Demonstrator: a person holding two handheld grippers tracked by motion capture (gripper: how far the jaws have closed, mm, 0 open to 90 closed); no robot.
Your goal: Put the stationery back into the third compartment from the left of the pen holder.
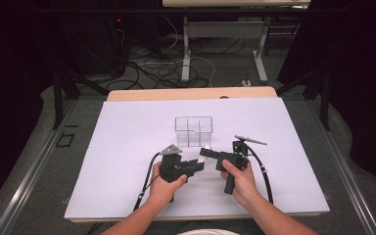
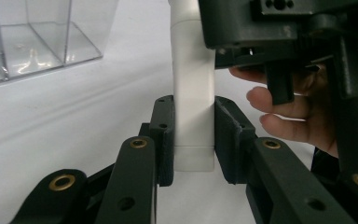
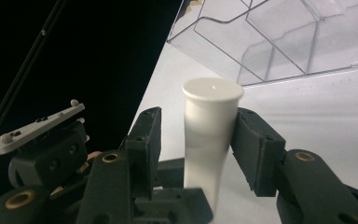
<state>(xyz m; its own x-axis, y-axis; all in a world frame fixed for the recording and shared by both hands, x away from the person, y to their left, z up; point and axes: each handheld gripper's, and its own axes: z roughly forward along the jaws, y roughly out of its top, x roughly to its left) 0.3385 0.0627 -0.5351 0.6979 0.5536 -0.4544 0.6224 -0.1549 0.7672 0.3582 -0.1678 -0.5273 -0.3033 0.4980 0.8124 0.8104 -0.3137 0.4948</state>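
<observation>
The left gripper (image 2: 193, 140) pinches the body of a white tube (image 2: 193, 93) held above the desk (image 1: 127, 147). The right gripper (image 3: 193, 140) has its 2 jaws around the tube's capped end, one pad touching, a gap at the other. Best to clamp squarely below the cap, then twist gently, near the clear box (image 1: 193, 130).

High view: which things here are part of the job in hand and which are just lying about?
In the job:
- white tube, between the fingers of both grippers
- left gripper, clamped on the tube
- right gripper, around the tube's capped end
- clear divided box, just beyond the grippers

Lying about:
- cables on the floor
- far table's legs
</observation>
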